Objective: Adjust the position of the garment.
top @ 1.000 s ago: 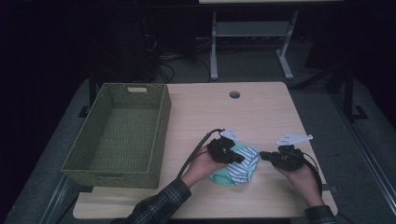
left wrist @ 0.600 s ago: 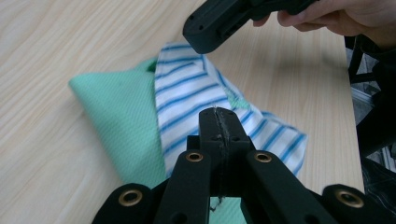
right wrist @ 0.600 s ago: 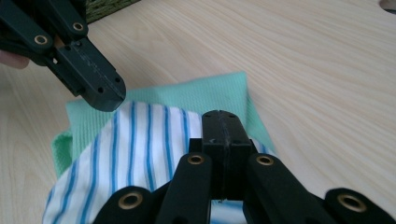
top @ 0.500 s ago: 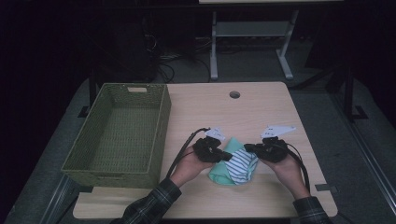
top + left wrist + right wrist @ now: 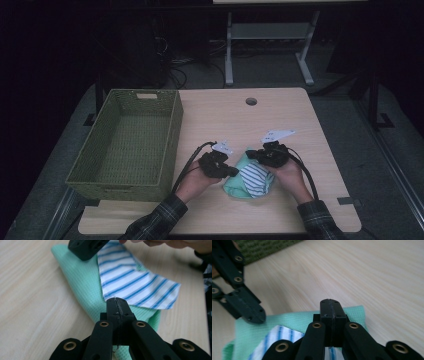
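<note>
Both the left gripper (image 5: 117, 300) and the right gripper (image 5: 329, 301) are clenched on the green and blue-striped cloth (image 5: 250, 177), which lies between them on the table (image 5: 280, 115). The green wicker basket (image 5: 127, 145) stands to the left, well apart.

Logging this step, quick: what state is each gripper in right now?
Left gripper: closed, pinching the striped cloth.
Right gripper: closed; whether it holds cloth cannot be told.

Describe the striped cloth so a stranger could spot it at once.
Start at the wooden table, with the green woven basket on its left side. Near the front edge, between the left claw and the right claw, lies a mint-green cloth. The striped cloth sits on top of it: white with blue stripes, unlike the plain green fabric beneath.
</note>
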The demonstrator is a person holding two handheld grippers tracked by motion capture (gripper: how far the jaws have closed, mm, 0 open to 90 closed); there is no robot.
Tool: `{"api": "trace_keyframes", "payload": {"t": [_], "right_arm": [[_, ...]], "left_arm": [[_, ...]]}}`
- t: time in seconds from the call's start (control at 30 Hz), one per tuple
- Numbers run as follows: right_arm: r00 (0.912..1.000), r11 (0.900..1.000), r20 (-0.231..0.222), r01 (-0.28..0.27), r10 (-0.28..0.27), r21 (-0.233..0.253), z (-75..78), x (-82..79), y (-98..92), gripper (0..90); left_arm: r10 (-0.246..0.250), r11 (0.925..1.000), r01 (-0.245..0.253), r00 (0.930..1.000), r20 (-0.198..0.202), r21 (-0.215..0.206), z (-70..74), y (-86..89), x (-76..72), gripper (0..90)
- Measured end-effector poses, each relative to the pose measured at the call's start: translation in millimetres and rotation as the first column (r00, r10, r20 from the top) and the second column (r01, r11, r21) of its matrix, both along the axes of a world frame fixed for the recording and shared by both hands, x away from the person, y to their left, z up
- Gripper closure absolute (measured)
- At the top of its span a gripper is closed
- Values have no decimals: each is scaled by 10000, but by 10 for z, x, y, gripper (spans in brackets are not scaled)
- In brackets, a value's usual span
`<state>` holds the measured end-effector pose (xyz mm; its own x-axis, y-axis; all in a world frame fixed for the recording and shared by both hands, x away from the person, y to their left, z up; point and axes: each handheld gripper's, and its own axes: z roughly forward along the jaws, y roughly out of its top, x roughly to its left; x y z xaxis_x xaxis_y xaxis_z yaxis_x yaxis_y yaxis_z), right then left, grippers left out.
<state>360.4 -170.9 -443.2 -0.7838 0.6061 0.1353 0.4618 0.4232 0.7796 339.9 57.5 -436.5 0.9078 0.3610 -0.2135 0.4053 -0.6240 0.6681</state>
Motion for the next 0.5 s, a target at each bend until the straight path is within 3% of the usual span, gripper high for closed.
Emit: {"api": "trace_keyframes", "payload": {"t": [0.3,0.5], "right_arm": [[9985,9960,-534,-132,85,-888,-234,86,110,900],[9990,9959,-446,-134,94,-893,-211,77,97,899]], "left_arm": [[-3,9947,-33,9994,348,1027,-136,-43,3,895],[66,9966,-93,9995,322,824,-124,-27,3,894]]}}
